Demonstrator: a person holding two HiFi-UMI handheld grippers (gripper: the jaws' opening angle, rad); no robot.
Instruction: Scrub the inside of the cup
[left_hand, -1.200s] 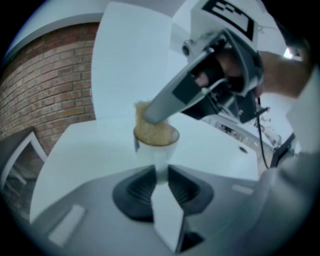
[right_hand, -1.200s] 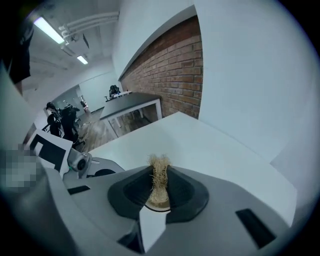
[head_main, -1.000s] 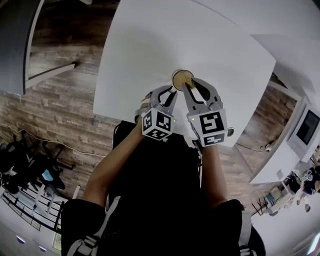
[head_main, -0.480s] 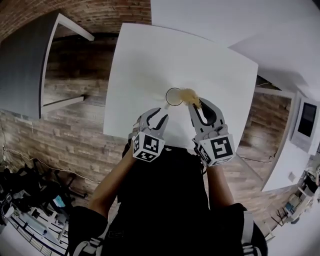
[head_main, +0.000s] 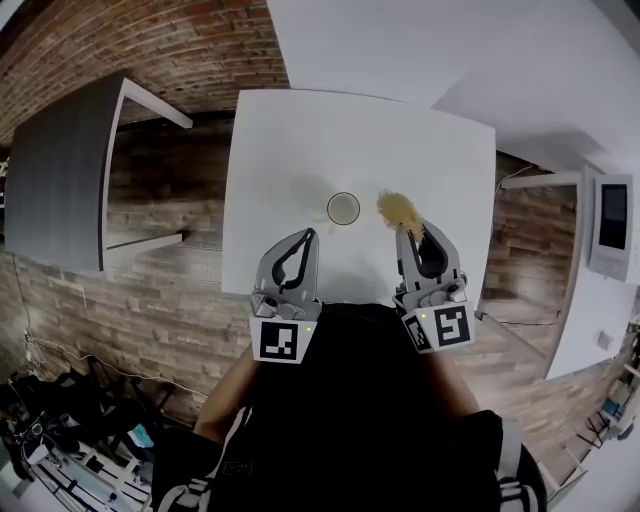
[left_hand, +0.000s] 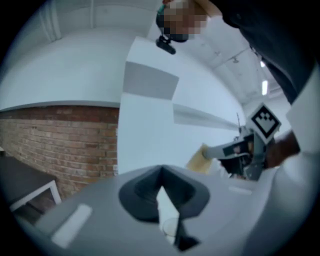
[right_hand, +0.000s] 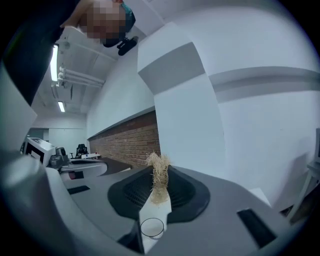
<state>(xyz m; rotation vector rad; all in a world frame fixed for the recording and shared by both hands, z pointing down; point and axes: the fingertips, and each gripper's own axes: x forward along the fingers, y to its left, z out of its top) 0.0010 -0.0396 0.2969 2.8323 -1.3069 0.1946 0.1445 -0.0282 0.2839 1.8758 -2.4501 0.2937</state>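
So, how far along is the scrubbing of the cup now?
Scrubbing looks over or paused: the cup stands alone on the table. In hand: the right tongs grip the fibre scrubber, clear of the cup; the left tongs have just closed, empty. Left: perhaps setting the scrubber down.

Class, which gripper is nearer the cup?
Left. The left gripper, jaws just closed empty, is close, lower left of the cup; the right gripper, gripping the scrubber, is farther, to its right.
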